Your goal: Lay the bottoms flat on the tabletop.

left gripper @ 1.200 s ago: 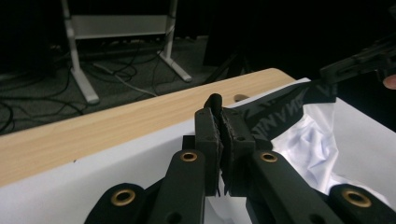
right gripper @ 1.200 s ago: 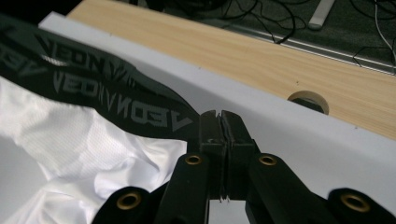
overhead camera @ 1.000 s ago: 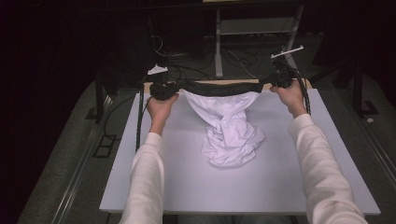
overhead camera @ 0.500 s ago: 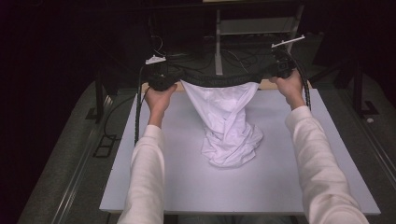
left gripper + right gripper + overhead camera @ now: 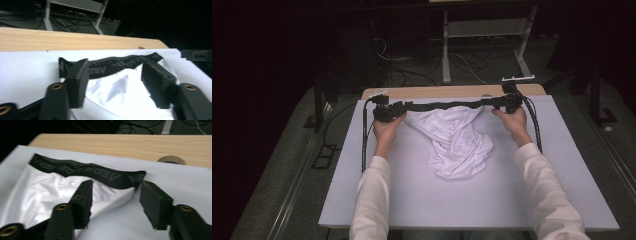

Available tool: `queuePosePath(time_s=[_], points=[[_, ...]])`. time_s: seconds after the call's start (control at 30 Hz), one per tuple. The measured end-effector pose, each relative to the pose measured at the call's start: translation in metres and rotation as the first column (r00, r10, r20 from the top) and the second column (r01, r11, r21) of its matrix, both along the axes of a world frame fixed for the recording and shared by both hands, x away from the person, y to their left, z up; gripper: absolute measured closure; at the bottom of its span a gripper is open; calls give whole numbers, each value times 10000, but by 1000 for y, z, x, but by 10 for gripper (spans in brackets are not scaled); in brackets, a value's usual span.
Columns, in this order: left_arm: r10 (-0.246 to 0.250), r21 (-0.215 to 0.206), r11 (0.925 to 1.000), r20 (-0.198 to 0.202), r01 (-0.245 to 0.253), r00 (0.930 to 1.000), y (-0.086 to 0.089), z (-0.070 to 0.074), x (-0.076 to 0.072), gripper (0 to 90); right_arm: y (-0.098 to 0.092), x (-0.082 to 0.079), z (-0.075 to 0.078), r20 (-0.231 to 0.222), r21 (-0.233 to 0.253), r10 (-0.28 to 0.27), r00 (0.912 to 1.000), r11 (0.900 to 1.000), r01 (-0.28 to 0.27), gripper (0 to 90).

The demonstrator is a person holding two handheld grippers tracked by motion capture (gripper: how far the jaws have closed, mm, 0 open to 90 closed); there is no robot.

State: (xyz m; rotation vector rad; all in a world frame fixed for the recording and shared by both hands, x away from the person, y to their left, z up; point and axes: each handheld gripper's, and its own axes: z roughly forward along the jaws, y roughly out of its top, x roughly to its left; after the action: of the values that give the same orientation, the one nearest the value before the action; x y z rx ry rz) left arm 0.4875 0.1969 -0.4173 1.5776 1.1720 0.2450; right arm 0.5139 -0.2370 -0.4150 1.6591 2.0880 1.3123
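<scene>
Lowered now, compared with half a second ago: black waistband (image 5: 447,105) laid flat along far edge of white mat (image 5: 412,200), white cloth (image 5: 459,142) bunched toward the middle. Both jaws opened wide, holding nothing: left gripper (image 5: 113,82), right gripper (image 5: 116,202). Probably release step of spreading; next, smoothing the crumpled cloth. Printed letters on waistband readable in gripper views, not from above.

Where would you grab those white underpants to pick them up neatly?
By the black waistband, one gripper at each end, coming in from the near side. It lies stretched flat and straight across the table, firmer than the bunched white fabric below it.
</scene>
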Motion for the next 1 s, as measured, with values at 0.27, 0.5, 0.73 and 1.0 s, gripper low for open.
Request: queuePosePath(time_s=[0.27,0.5,0.73,1.0], points=[[-466,-198,9987,408,475,9981,-10,2,-21,131,16,-21,9,210,117,917,9956,9957,-919,132],[-900,-170,9957,552,911,9944,-19,9,-33,0,31,-38,16,388,162,1799,9829,9834,-1806,0],[-946,-396,9944,765,978,9926,-17,16,-47,0,37,-55,17,550,236,2240,9730,9739,-2256,0],[-1137,-415,9922,815,1173,9902,-14,17,-64,0,41,-75,17,638,56,2603,9634,9653,-2611,0]])
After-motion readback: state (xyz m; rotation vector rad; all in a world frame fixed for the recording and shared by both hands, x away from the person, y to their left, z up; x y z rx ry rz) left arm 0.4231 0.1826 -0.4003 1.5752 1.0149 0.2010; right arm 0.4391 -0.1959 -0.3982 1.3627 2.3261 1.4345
